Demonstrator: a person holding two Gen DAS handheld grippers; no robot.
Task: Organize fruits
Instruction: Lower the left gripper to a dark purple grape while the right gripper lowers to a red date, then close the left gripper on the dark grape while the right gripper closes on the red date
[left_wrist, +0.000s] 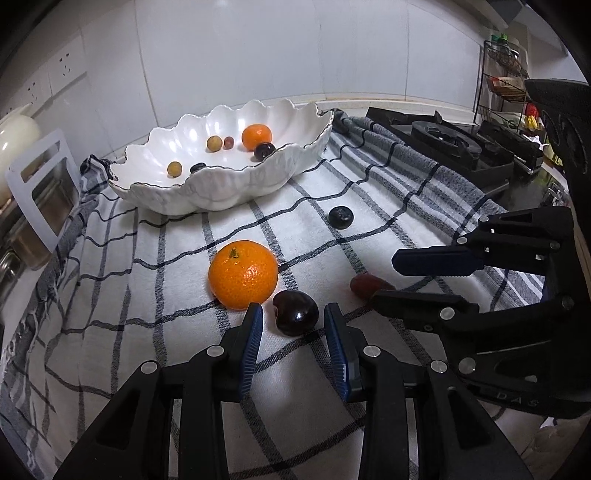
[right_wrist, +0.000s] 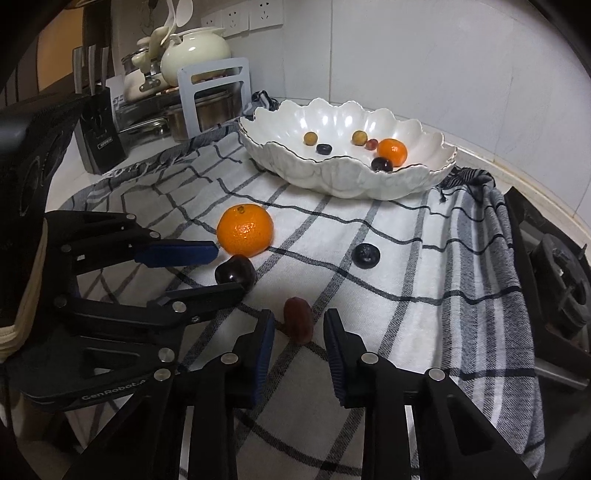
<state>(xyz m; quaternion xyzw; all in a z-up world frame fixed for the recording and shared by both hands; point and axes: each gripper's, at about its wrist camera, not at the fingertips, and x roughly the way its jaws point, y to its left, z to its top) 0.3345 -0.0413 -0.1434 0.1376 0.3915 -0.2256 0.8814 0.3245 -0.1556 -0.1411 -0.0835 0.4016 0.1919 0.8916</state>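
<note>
A white scalloped bowl (left_wrist: 221, 192) (right_wrist: 332, 181) at the back of the checked cloth holds a small orange (left_wrist: 256, 136), a dark cherry (left_wrist: 264, 150) and several small fruits. On the cloth lie a large orange (left_wrist: 243, 274) (right_wrist: 245, 229), a dark cherry (left_wrist: 295, 312) (right_wrist: 235, 274), a blueberry (left_wrist: 341, 217) (right_wrist: 365, 255) and a reddish date (left_wrist: 364, 284) (right_wrist: 297, 320). My left gripper (left_wrist: 293, 320) (right_wrist: 221, 271) is open with the cherry between its fingertips. My right gripper (right_wrist: 299, 328) (left_wrist: 384, 282) is open around the date.
A gas stove (left_wrist: 450, 144) (right_wrist: 554, 273) lies to the right of the cloth. A knife block (right_wrist: 98, 129), pots, a jar and a white rack (right_wrist: 210, 96) (left_wrist: 40, 184) stand to the left. A wire shelf (left_wrist: 506, 85) stands at the far right.
</note>
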